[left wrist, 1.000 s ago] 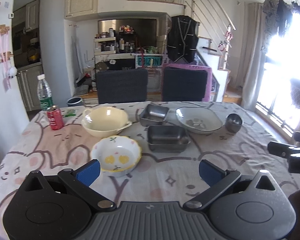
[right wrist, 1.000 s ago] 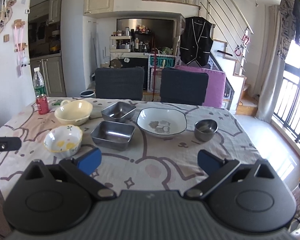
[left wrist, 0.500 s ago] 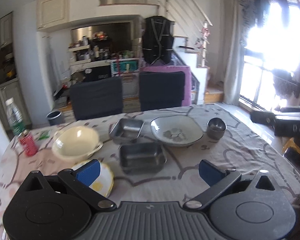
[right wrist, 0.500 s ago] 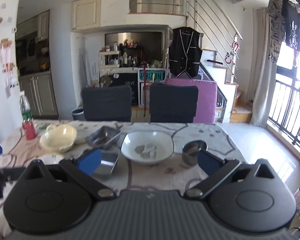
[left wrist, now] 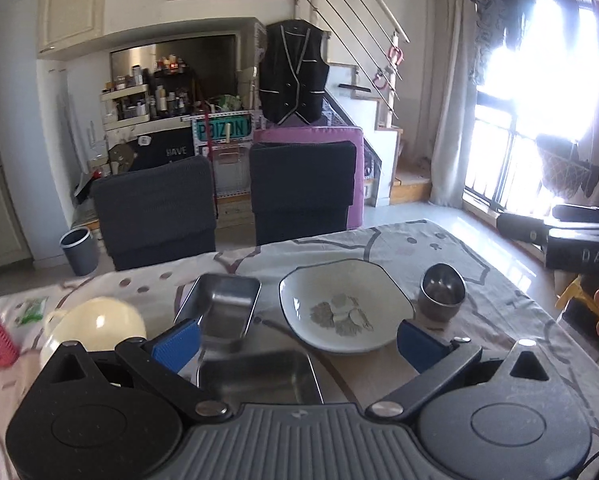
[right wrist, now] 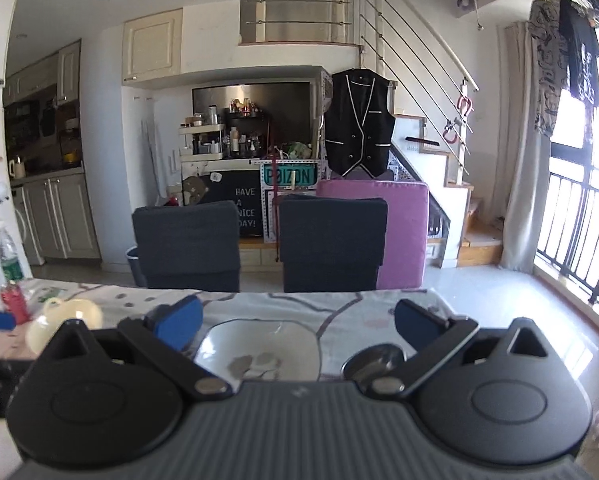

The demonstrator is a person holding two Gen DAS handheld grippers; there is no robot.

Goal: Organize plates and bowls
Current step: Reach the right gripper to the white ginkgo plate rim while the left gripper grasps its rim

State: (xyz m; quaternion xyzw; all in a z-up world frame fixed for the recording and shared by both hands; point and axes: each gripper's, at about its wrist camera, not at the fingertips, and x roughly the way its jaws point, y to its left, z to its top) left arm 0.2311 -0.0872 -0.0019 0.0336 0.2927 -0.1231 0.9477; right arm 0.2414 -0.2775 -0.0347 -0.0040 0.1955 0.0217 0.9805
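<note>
We take the white squarish plate (left wrist: 345,312) as our landmark; it lies on the patterned tablecloth (left wrist: 419,244) with a grey leaf motif in its centre, and in the right wrist view the gripper body cuts off its near edge. Just right of the plate stands a small steel cup (left wrist: 441,292). Left of the plate sits a steel tray (left wrist: 223,300), and nearer us than the plate a second steel tray (left wrist: 259,376) is partly hidden behind the left gripper (left wrist: 295,344). Farther left of the plate, a cream bowl (left wrist: 99,320) is blurred and half covered. The left gripper is spread wide and holds nothing; the right gripper (right wrist: 297,322) likewise gapes empty above the plate. Beyond the plate, two dark chairs (left wrist: 155,208) face the table, with a black vest (left wrist: 293,72) hanging behind them.
</note>
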